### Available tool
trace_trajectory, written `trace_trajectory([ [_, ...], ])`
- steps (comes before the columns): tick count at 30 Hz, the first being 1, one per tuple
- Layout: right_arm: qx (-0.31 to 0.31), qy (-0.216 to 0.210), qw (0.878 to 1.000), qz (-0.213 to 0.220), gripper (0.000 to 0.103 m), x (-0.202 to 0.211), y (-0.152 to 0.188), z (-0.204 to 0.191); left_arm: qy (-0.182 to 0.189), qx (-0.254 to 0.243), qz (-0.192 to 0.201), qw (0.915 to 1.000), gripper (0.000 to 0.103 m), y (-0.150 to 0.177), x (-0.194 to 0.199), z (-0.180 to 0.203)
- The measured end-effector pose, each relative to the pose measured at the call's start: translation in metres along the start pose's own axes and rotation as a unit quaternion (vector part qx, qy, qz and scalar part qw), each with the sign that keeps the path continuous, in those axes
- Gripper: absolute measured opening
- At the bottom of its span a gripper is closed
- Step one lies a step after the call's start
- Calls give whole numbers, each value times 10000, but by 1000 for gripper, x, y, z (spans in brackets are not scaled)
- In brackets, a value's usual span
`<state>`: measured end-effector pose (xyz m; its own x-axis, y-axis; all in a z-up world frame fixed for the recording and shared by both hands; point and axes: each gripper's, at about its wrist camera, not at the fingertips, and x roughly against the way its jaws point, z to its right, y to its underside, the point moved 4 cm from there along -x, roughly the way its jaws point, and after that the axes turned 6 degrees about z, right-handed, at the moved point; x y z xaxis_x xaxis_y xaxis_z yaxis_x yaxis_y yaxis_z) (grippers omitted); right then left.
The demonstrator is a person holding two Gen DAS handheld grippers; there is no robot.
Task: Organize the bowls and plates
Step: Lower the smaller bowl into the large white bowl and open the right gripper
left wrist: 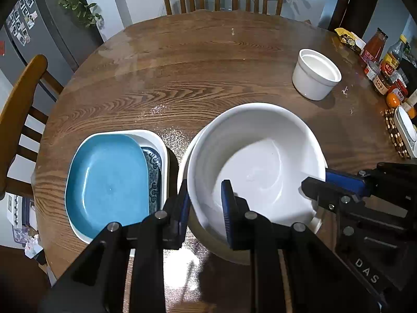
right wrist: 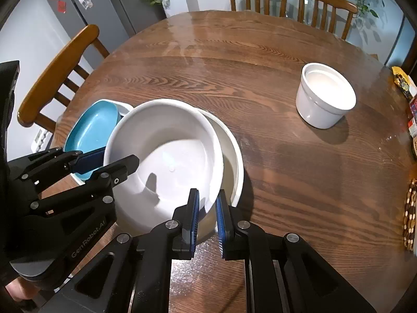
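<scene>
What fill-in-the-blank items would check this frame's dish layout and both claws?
1. Both claws, left claw and right claw, straddle the rim of the big round white ceramic bowl, which sits tilted inside another white ____.
2. The blue rounded-rectangle plate lies on a ____ rectangular dish.
3. The small white ceramic ramekin stands ____ on the wooden table.

Missing: bowl; white; upright
</scene>
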<state>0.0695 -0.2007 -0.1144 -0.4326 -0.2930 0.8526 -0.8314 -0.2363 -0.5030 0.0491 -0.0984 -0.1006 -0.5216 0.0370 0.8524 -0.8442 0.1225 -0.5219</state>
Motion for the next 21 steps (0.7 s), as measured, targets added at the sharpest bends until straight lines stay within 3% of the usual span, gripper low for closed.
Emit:
trace_trajectory([
  [10,-68,-41,10000,39,13,2,-1,2,-71,-63,48,9999,24,-3,1,2],
  [12,-73,-47,9999,74,13,4,-1,2,-48,-53,44,10000,28,-4,1,2],
  [16,-81,-57,9999,102,13,6,-2,2,-74,-83,100,9999,48,-5,5,4],
  [21,-126,-53,9998,152,13,10,-3,4,-76,-22,190,9998,52,-9,10,0],
])
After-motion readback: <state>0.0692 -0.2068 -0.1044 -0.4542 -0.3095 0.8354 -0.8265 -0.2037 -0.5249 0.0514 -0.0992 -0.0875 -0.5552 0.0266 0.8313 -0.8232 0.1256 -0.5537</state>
